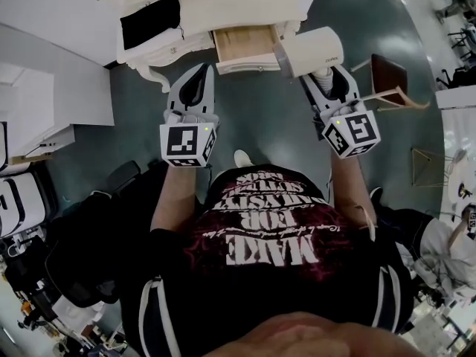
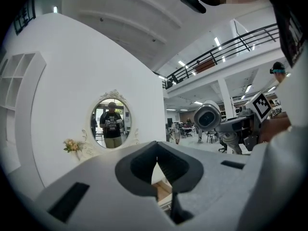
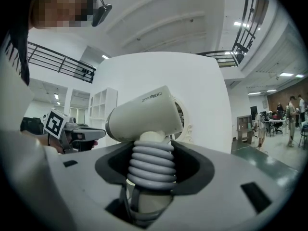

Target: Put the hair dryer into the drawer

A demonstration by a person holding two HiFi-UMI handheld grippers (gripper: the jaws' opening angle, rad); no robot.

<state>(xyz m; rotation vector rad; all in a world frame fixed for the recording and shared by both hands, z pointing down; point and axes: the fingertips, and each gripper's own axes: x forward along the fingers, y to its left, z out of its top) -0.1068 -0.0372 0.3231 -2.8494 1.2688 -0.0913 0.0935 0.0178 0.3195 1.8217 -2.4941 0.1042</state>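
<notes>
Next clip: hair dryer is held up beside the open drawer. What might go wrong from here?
1. The right gripper clamps the hair dryer over its coiled cord; the coils may give, letting the body tip or slip.
2. The drawer looks about as wide as the dryer is long, so it may catch on the rim.

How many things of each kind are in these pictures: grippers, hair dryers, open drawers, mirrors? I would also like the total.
grippers: 2 (left gripper, right gripper)
hair dryer: 1
open drawer: 1
mirror: 1
total: 5
</notes>
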